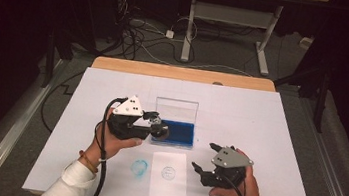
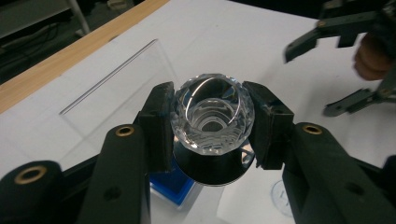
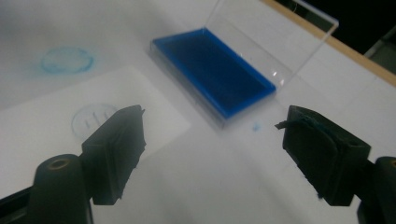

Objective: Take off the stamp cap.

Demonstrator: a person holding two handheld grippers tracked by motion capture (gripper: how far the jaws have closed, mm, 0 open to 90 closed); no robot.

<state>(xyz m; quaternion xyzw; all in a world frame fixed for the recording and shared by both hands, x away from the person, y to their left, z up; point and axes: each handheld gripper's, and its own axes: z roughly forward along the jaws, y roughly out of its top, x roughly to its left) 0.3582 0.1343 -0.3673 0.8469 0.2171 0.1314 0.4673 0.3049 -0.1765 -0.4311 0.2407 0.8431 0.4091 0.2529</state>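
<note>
Left gripper [image 2: 212, 126] clamped the crystal stamp [image 2: 213, 116], held over the ink pad's [image 1: 178, 133] 9 o'clock end. Right gripper [image 3: 212, 154] sat open, empty, at the paper's [image 1: 168, 178] 3 o'clock. Best to press the stamp down flat, then lift straight up.

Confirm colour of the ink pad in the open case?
Blue; the ink pad shows best in the right gripper view.

White surface [image 1: 260, 123] with wooden far edge. Blue smudged ring [image 1: 139, 168] stained on it, near-side of the left fingers. Beyond the surface: floor with tangled cables [image 1: 135, 35], white desk legs [image 1: 189, 29], well apart from both fingers.
</note>
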